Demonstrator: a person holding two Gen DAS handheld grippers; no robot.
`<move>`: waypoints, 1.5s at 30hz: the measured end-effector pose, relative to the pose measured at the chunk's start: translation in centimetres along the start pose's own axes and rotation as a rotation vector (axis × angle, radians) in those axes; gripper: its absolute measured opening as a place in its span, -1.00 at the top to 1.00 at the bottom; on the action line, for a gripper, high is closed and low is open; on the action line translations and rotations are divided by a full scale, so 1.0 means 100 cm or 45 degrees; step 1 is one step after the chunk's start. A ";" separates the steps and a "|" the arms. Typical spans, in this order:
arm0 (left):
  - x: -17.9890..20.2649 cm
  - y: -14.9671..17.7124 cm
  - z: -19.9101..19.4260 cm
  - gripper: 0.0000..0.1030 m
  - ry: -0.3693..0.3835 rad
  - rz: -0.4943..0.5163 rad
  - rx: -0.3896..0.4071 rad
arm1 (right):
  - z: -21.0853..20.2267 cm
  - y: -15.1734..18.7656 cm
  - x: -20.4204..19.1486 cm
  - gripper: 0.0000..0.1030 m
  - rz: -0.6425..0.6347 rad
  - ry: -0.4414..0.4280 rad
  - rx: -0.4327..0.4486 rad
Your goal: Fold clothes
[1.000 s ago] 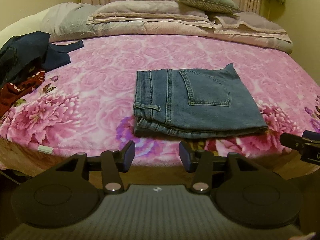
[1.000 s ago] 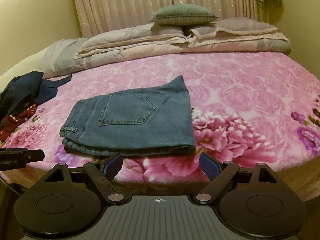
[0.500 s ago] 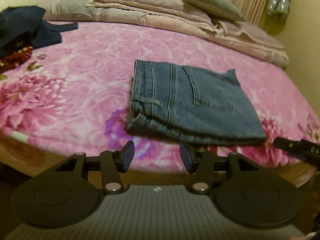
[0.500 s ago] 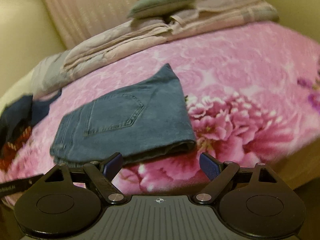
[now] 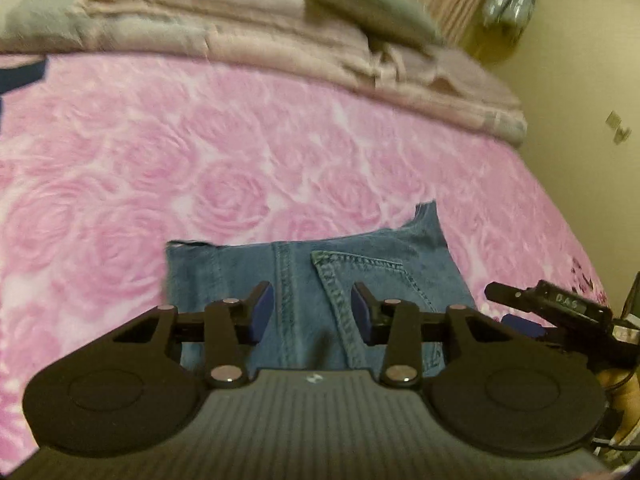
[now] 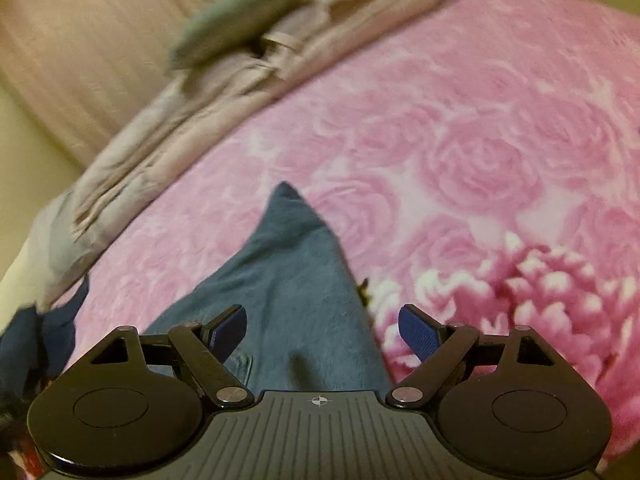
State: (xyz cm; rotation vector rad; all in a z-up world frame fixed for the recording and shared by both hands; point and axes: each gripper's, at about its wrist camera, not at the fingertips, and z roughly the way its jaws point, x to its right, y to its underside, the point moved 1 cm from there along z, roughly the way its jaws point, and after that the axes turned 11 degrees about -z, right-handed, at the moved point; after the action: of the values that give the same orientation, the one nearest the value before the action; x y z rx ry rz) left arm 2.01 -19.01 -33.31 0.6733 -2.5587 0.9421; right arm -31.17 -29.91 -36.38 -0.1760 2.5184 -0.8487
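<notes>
Folded blue jeans point(image 5: 312, 272) lie flat on the pink rose bedspread point(image 5: 160, 160), back pocket up. My left gripper point(image 5: 312, 312) hovers close over their near part, its jaws closing. The seam and pocket corner show in the gap, and the blue pads do not press on the cloth. My right gripper point(image 6: 322, 328) stands wide open over the right end of the jeans point(image 6: 288, 280), with denim showing between its fingers and nothing pinched. The right gripper point(image 5: 552, 304) also shows at the right edge of the left wrist view.
A folded beige quilt point(image 5: 240, 20) and a grey-green pillow point(image 5: 360, 4) lie along the head of the bed. Dark navy clothes point(image 6: 36, 336) are heaped at the bed's left side. A wall point(image 5: 580, 100) borders the right side.
Both grippers have moved in from the bed's edge to right above the jeans, which now fill the lower middle of both views. The left jaws have narrowed a little. The right view has rolled.
</notes>
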 end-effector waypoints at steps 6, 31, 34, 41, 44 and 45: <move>0.053 -0.053 -0.005 0.35 -0.033 0.039 -0.221 | -0.050 -0.036 0.017 -0.68 0.217 0.097 -0.162; 0.123 -0.147 0.231 0.12 0.288 0.395 -0.995 | -0.082 0.114 0.004 -0.68 1.642 0.369 0.400; 0.134 -0.143 0.255 -0.01 0.368 0.360 -1.048 | -0.070 0.115 0.005 -0.67 1.635 0.380 0.450; 0.148 -0.115 0.299 0.62 0.377 0.462 -1.152 | -0.042 0.122 0.005 -0.20 1.591 0.416 0.409; 0.143 -0.118 0.298 0.69 0.455 0.449 -1.135 | -0.041 0.119 0.002 0.41 1.505 0.464 0.333; 0.140 -0.122 0.296 0.70 0.488 0.436 -1.113 | -0.044 0.119 0.000 0.62 1.484 0.450 0.350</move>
State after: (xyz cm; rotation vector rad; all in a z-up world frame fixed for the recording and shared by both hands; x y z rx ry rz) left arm -7.39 -51.49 -42.16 -0.1831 -2.4095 -0.0423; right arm -32.92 -18.02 -40.49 1.4698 2.1595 -0.6947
